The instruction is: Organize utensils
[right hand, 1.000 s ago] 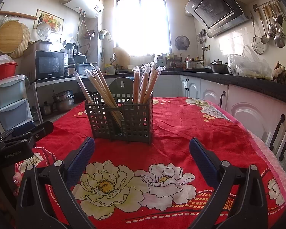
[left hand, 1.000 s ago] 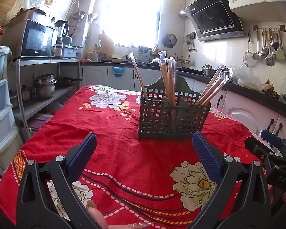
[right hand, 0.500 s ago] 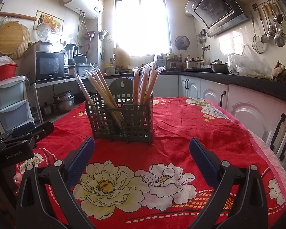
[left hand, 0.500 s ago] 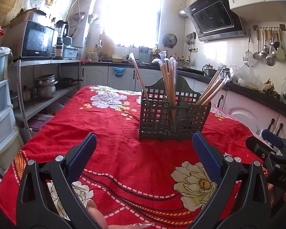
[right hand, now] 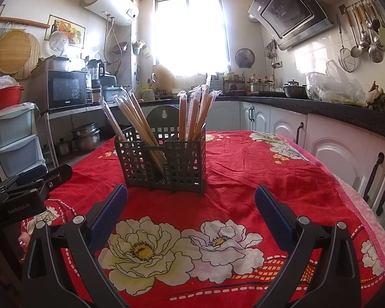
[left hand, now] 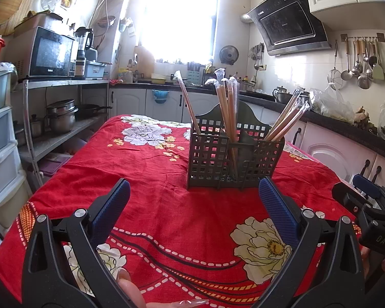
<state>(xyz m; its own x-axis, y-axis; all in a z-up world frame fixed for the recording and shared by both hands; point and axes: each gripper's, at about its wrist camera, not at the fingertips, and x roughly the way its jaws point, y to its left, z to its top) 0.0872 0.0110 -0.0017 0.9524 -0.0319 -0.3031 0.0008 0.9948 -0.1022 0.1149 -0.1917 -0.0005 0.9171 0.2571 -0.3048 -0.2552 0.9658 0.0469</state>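
Left wrist view: the left gripper (left hand: pixel 193 200) is held with its blue-padded fingers spread wide and nothing between them, above the red floral tablecloth (left hand: pixel 151 179), and the dark grid utensil holder (left hand: pixel 233 161) is seen standing upright ahead of it on the cloth. Wrapped chopsticks (left hand: pixel 227 107) are set in its compartments, some upright, some leaning outward. From the right wrist view, the right gripper (right hand: pixel 191 200) is likewise spread apart and empty, short of the holder.
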